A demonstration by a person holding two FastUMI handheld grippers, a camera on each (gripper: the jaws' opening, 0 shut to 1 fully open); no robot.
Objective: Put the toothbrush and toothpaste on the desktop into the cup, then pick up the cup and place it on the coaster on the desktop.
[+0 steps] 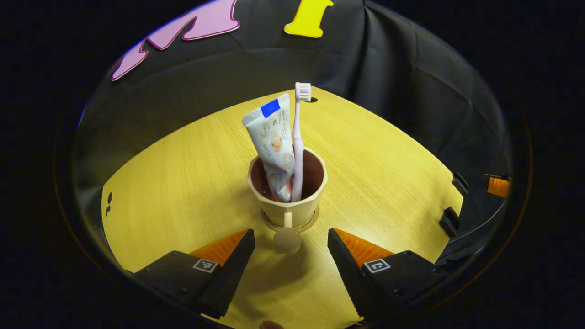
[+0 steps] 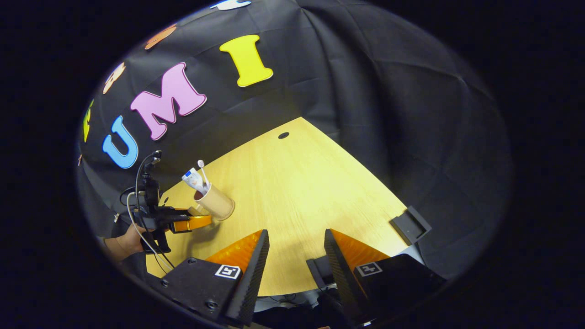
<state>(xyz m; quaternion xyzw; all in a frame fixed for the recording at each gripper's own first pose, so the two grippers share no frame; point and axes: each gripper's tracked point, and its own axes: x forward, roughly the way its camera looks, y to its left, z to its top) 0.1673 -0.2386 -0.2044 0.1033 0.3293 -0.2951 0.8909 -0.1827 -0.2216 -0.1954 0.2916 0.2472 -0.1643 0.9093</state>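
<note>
We see the table (image 1: 192,183), a pale wood-grain top set against the booth's black cloth wall (image 1: 411,68), spreading across both views; a small round hole (image 2: 283,135) sits near its far edge in the right gripper view. On the table stands the cup (image 1: 288,192), beige outside and dark reddish inside, upright, with its base resting on the round coaster (image 1: 312,221), whose rim shows just beneath it. The cup's handle, ending in a round knob, points toward us in the left gripper view.

Inside the cup we find the toothpaste (image 1: 274,141), a white tube with a blue patch near its top, leaning to the left, and just beside it the toothbrush (image 1: 298,146), pale pink, standing nearly upright with its bristle head at the top.

The left tool (image 1: 289,246) sits low over the table with its jaws spread wide, one on each side of the cup's handle; neither touches the cup. In the right gripper view we see that same tool (image 2: 201,219) farther off, held by a hand (image 2: 130,240), with the cup (image 2: 217,202) just beyond its tips.

The right tool (image 2: 296,256) hangs over bare table, well apart from the cup, its jaws parted and holding nothing.
</note>
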